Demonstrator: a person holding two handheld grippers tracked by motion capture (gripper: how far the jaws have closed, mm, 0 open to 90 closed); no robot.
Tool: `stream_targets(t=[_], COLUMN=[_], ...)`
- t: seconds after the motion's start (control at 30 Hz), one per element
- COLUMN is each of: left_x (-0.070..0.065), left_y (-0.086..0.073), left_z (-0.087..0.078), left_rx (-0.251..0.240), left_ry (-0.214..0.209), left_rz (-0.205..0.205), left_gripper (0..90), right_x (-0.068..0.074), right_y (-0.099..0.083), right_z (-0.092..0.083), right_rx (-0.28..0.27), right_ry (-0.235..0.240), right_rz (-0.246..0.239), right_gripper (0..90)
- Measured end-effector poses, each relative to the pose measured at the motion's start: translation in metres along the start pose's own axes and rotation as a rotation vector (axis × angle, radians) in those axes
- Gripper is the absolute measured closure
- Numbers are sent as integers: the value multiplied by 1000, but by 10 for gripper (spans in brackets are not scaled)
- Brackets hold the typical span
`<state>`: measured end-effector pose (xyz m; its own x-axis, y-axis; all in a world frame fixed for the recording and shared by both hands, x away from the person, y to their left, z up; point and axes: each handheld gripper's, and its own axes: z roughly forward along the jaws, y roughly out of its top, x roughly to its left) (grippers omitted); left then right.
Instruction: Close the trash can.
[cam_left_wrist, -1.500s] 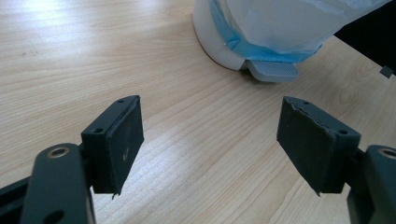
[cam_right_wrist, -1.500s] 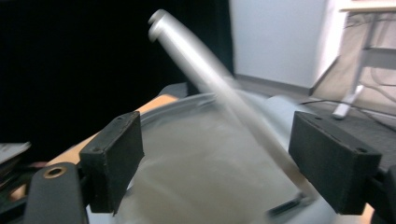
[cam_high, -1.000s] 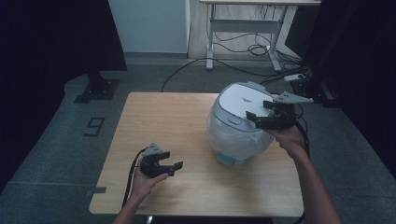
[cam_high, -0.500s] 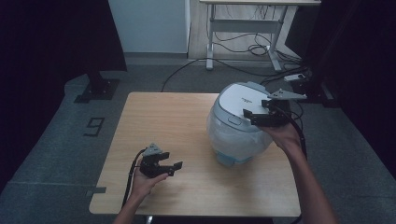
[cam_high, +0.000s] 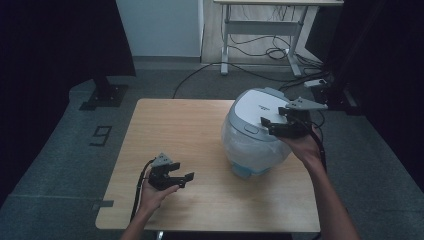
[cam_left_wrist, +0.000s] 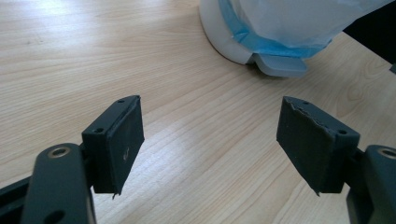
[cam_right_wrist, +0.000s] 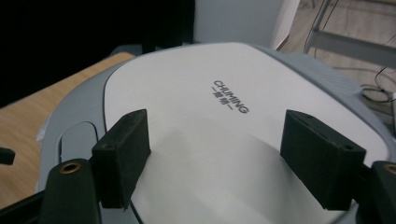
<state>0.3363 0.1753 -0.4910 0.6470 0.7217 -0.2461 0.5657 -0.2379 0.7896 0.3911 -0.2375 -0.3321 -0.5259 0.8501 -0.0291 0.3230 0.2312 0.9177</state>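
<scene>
The rice cooker (cam_high: 256, 131) is set at the right of the table (cam_high: 175, 125). The right gripper (cam_high: 270, 125) is held over its lid (cam_right_wrist: 224, 135), jaws just closing yet unclenched. The left gripper (cam_high: 181, 177) is held released, well apart.

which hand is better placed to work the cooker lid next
Right. The right gripper hovers open over the white, grey-rimmed rice cooker's lid, its jaws just narrowing; the left gripper rests open on the wooden table, apart.
</scene>
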Motion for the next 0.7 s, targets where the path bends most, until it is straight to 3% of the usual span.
stream_targets(t=[0.17,0.43,0.7], left_x=[3,3,8], left_y=[-1,-1,-4], left_z=[0,0,3], left_rx=[-2,-1,11], left_ry=[7,11,20], left_rz=[-8,-12,-23], left_gripper=[231,230,231], right_x=[-6,-14,-19], right_y=[-12,-31,-76], right_z=[-16,-50,-76], right_rx=[-69,-116,-128], right_ry=[12,6,8], right_rz=[32,61,95], right_gripper=[227,212,210])
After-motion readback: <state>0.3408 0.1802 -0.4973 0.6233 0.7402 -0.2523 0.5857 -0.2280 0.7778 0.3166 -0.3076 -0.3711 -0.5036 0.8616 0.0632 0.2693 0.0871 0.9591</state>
